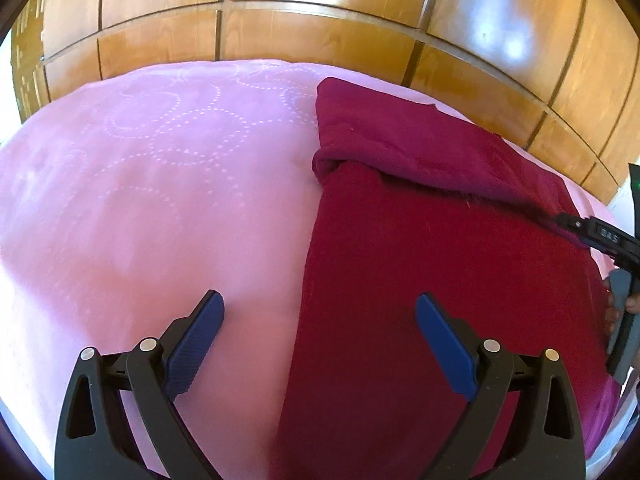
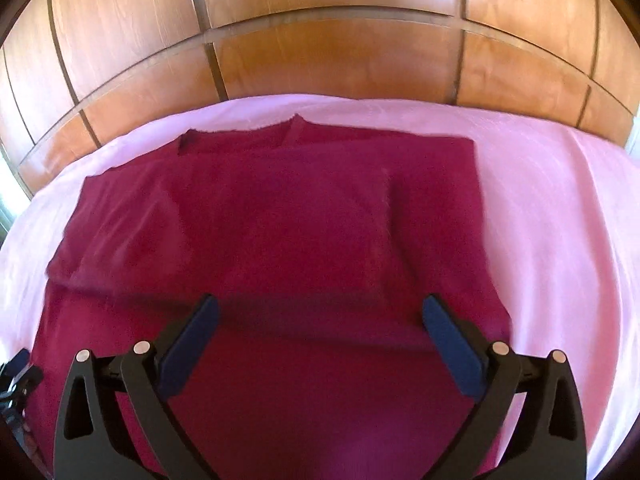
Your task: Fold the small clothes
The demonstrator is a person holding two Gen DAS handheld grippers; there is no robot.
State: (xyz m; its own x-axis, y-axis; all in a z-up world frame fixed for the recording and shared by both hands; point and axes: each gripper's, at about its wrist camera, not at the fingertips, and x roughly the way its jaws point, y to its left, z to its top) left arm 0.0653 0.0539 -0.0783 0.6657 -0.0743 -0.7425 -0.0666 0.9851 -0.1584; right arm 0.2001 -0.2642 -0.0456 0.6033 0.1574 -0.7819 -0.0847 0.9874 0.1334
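A dark red knit garment (image 2: 280, 220) lies flat on a pink bedspread (image 2: 540, 200), neckline at the far side and its sides folded inward. My right gripper (image 2: 320, 304) hovers over its near half, open, with nothing between the blue pads. In the left wrist view the garment (image 1: 440, 260) fills the right side, with a folded flap (image 1: 420, 144) across its far part. My left gripper (image 1: 320, 306) is open and straddles the garment's left edge, one pad over the bedspread (image 1: 160, 200). One of the right gripper's fingers (image 1: 588, 232) shows at the flap's right end.
A glossy wooden panelled wall (image 1: 320, 8) rises right behind the bed's far edge (image 2: 320, 60). The bedspread stretches wide to the left of the garment. A hand (image 1: 624, 308) holds the right tool at the frame's right edge. A black part of the left tool (image 2: 18, 372) shows at lower left.
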